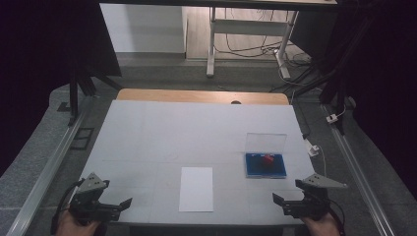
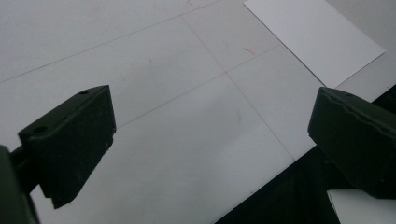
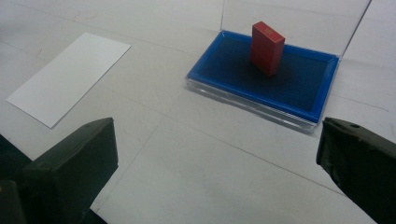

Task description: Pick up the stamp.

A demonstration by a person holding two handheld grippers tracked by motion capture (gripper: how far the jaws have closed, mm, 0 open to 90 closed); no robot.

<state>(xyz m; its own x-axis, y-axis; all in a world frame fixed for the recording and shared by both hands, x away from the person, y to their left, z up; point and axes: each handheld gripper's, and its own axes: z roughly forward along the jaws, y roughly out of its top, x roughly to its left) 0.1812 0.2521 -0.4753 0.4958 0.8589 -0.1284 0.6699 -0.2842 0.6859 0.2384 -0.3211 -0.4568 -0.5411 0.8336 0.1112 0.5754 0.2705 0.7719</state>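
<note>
1. Left gripper sits at the near left corner of the white-covered tabletop, held in the person's left hand. In the left gripper view its jaws stand wide apart with nothing between them, just bare tabletop surface.
2. Right gripper sits at the near right corner, in the person's right hand. In the right gripper view its jaws are spread wide, nothing gripped.
3. Both grippers point inward toward each other along the near edge, well apart.
4. Shallow blue rectangular tray in a clear plastic case lies on the right half of the tabletop, beyond the right gripper and apart from it. Its transparent hinged lid stands open and upright at the far side.
5. Small red rectangular block stands on end inside the blue tray, tilted slightly, near the tray's far edge.
6. Blank white rectangular sheet of paper lies flat near the near edge, about centre, between the two grippers and left of the tray. Neither gripper touches it.
7. Thin pencil grid lines mark the tabletop cover.
</note>
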